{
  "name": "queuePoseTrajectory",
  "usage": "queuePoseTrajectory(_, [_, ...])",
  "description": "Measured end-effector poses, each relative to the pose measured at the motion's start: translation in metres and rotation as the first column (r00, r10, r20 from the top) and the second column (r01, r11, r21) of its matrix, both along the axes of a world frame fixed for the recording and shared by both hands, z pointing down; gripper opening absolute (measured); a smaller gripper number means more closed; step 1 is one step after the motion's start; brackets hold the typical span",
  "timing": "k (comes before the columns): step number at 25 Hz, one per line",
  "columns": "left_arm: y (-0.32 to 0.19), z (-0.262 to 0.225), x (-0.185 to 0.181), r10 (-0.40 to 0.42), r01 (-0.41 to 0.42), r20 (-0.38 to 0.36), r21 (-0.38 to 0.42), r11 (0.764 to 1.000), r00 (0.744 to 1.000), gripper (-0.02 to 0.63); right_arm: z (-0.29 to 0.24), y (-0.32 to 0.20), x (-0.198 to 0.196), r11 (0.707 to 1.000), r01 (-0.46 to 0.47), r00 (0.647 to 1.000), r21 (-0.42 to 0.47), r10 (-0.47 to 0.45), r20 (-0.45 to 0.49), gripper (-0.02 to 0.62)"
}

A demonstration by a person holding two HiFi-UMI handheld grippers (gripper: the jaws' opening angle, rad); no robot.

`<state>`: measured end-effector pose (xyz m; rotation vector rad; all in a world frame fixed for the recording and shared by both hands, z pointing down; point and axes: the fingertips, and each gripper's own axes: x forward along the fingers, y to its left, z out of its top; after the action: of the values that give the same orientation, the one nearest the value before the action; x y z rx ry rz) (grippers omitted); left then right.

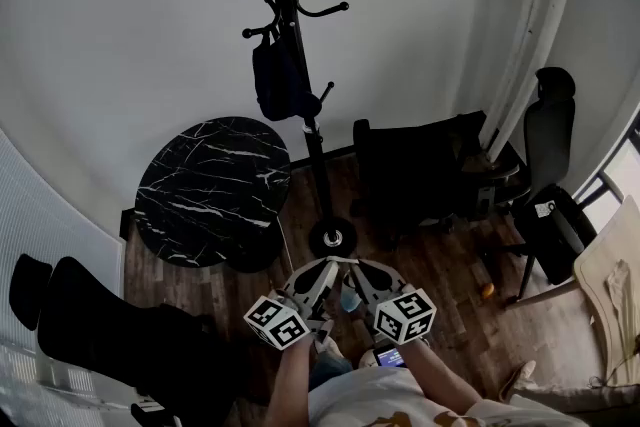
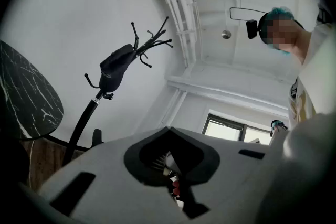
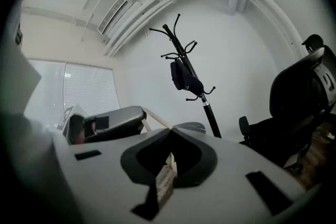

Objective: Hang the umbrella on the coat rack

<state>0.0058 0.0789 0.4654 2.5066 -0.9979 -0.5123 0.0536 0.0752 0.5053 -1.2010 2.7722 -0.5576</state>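
Note:
The black coat rack [image 1: 312,145] stands on its round base against the white wall. A dark folded bundle [image 1: 283,80], which looks like the umbrella, hangs from one of its hooks. The same rack [image 2: 89,113] and bundle [image 2: 116,68] show in the left gripper view, and the rack [image 3: 208,113] and bundle [image 3: 184,77] in the right gripper view. My left gripper [image 1: 325,268] and right gripper [image 1: 361,268] are held close to my body, tips nearly touching, well short of the rack. The left gripper [image 2: 169,131] and right gripper [image 3: 170,132] each have jaws shut with nothing between them.
A round black marble table [image 1: 215,190] stands left of the rack's base. A black office chair [image 1: 420,175] is right of it, with another [image 1: 550,165] by the window. A third black chair [image 1: 110,335] is at my lower left. A light wooden chair [image 1: 610,275] is at far right.

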Motion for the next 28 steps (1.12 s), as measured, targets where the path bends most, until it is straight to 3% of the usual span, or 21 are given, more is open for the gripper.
queuePoseTrajectory(18, [0.005, -0.003, 0.014, -0.002, 0.001, 0.025, 0.010, 1.000, 1.000, 0.018, -0.004, 0.004, 0.013, 1.000, 0.007, 1.000, -0.001, -0.007, 0.026, 0.012])
queuePoseTrajectory(28, [-0.013, -0.008, 0.016, -0.011, 0.011, 0.003, 0.015, 1.000, 1.000, 0.018, -0.010, -0.012, 0.016, 1.000, 0.017, 0.999, 0.007, -0.018, 0.046, 0.012])
